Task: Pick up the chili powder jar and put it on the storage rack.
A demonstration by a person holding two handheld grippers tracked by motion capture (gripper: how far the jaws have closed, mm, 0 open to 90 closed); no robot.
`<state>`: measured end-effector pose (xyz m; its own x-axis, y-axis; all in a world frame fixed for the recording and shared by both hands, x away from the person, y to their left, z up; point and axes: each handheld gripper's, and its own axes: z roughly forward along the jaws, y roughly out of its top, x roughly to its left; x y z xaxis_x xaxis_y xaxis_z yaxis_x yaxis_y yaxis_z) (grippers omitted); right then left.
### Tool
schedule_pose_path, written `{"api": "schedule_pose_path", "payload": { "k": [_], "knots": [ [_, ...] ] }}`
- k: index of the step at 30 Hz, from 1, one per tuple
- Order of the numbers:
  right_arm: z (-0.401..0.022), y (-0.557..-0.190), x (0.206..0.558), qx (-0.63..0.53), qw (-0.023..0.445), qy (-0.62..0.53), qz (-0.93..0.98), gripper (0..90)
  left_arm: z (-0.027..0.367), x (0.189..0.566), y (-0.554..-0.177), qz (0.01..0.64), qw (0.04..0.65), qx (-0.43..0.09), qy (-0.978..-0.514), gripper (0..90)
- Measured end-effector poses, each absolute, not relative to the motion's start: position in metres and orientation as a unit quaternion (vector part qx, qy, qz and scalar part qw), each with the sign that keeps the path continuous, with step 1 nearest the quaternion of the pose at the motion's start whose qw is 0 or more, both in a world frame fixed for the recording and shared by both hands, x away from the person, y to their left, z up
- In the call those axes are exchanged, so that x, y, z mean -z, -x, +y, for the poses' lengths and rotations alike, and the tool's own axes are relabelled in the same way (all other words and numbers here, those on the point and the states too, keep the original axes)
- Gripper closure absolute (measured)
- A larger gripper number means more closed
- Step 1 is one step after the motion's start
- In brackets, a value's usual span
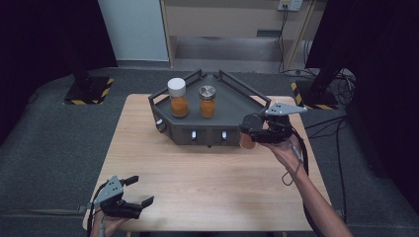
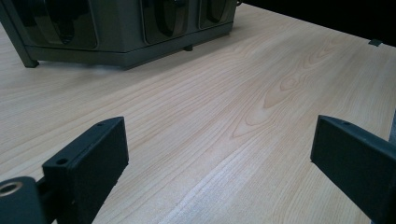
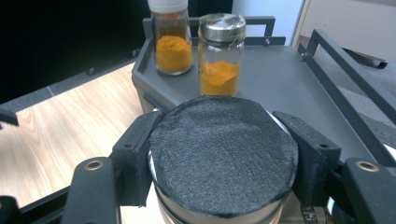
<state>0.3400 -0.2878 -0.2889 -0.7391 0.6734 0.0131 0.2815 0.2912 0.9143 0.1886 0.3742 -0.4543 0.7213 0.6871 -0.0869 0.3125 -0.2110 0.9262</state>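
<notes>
You have a table (image 1: 197, 182) before you, and on its far half sits a tray (image 1: 232, 101) with railed sides. On the tray stand 2 jars: jar 1 (image 1: 178, 98) to the left, jar 2 (image 1: 207, 101) just to its right, close together but apart. Jar 3 (image 3: 223, 163) sits between the jaws of your right gripper (image 1: 252, 132), just off the tray's near right corner and above the table. In the right gripper view, jar 3 is nearest, with the tray and the 2 other jars behind it. Your left gripper (image 1: 141, 191) is at the table's near left corner, well apart from the tray, with bare table between its jaws.
</notes>
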Motion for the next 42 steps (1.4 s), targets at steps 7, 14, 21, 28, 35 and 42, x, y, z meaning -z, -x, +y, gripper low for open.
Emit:
{"api": "schedule_pose_path", "payload": {
  "k": [7,14,21,28,35,42],
  "knots": [
    [-0.278,-0.350,0.279,-0.506,0.198,-0.312,0.779,34.7,0.374,0.454,-0.189,0.330,0.535,-0.175,-0.758,3.3],
    [-0.269,-0.362,0.272,-0.505,0.204,-0.321,0.775,34.7,0.375,0.454,-0.189,0.330,0.535,-0.175,-0.758,3.2],
    [-0.259,-0.371,0.266,-0.504,0.219,-0.325,0.770,34.7,0.375,0.454,-0.189,0.330,0.535,-0.175,-0.758,3.2],
    [-0.251,-0.380,0.266,-0.503,0.227,-0.331,0.765,34.7,0.375,0.455,-0.189,0.330,0.536,-0.175,-0.757,3.3],
    [-0.242,-0.388,0.265,-0.500,0.239,-0.338,0.761,34.7,0.375,0.455,-0.188,0.330,0.537,-0.176,-0.756,3.4],
    [-0.234,-0.398,0.264,-0.498,0.248,-0.348,0.754,34.7,0.376,0.455,-0.188,0.330,0.537,-0.175,-0.756,3.4]
  ]
}}
